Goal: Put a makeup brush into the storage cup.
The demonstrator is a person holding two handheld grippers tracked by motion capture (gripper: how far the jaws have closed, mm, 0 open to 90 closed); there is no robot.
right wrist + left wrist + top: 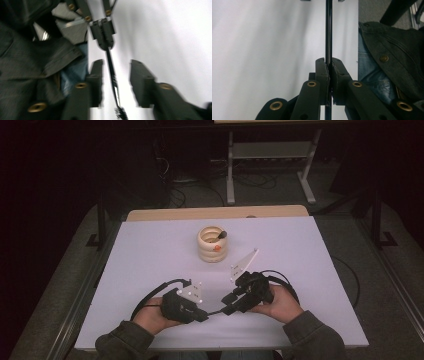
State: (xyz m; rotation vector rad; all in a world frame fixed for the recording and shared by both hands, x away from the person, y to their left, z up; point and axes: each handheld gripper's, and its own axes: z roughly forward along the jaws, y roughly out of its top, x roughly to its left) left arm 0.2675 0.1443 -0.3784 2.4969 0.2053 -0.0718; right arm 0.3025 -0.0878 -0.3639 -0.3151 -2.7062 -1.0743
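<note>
The left hand (150, 316) lies low on the table (150, 250), its left gripper (204, 316) pinching a thin black stick (328, 30). The stick runs level to the right gripper (226, 301), between its open jaws. The right hand (281, 303) tilts inward.

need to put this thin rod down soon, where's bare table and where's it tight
Bare white table lies to the left of the ring-stack holder, and to its right toward the far right edge. It is crowded at the near middle: the left gripper is shut on the thin black rod, and the right gripper stands open around it.
</note>
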